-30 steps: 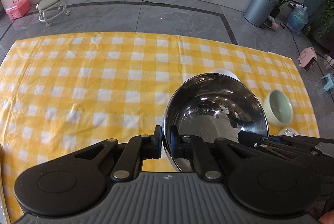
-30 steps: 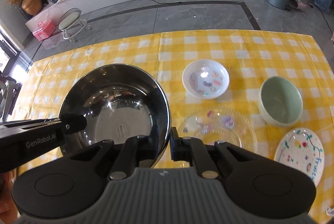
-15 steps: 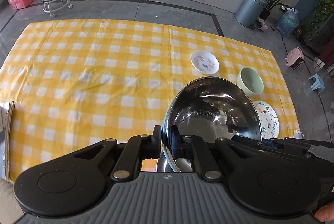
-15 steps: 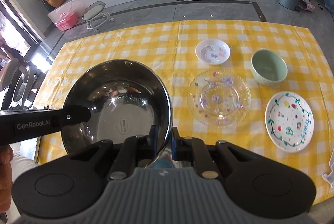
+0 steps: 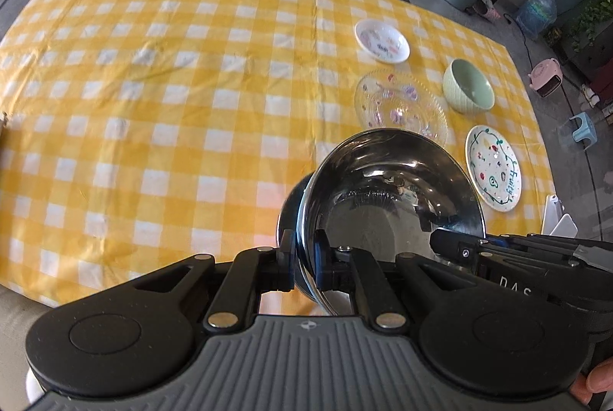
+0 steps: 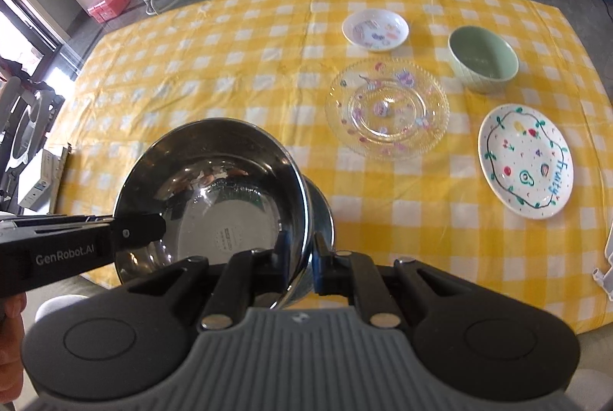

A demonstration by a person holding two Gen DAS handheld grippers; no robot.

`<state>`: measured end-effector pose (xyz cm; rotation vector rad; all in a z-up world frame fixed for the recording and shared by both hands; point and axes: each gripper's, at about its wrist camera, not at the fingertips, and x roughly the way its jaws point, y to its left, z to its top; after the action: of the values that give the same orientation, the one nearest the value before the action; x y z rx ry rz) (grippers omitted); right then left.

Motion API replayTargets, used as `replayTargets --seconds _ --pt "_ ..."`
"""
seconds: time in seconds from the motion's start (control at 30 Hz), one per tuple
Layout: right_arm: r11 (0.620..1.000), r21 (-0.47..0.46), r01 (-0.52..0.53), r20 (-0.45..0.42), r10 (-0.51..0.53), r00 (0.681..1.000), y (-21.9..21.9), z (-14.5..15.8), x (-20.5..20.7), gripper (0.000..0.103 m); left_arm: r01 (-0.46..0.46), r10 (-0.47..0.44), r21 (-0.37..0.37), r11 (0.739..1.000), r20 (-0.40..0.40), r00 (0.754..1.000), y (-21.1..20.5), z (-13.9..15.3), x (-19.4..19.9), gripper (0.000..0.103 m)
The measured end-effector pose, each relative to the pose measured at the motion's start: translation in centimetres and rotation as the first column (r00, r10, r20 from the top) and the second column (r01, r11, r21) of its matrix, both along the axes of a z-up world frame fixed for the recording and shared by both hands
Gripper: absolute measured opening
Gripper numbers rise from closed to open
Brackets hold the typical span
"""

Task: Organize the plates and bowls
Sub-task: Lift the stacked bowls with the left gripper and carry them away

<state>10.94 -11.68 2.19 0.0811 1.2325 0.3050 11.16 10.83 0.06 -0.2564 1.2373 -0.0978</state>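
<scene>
Above the table's near edge, the left gripper (image 5: 304, 263) and right gripper (image 6: 299, 263), both angled steeply downward, clamp opposite rims of a steel bowl (image 6: 214, 192); farther right sit a glass plate (image 6: 387, 108) and green bowl (image 6: 482, 58).

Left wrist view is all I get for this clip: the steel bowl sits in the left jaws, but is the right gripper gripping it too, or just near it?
Observer: Gripping it. The right gripper is shut on the steel bowl at its rim, one finger inside and one outside.
Operator: Anything in the bowl? I only see reflections.
Observer: Just a small printed label stuck on the bottom; nothing else shows inside.
</scene>
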Motion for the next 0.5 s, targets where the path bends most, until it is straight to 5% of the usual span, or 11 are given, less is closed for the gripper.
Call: replayTargets --seconds 0.5 --pt "0.999 -0.052 0.001 -0.074 -0.005 0.997 0.5 -4.1 1.9 0.007 0.051 -0.05 0.054 0.997 -0.028 0.998 -1.0 -3.6 0.8 0.009"
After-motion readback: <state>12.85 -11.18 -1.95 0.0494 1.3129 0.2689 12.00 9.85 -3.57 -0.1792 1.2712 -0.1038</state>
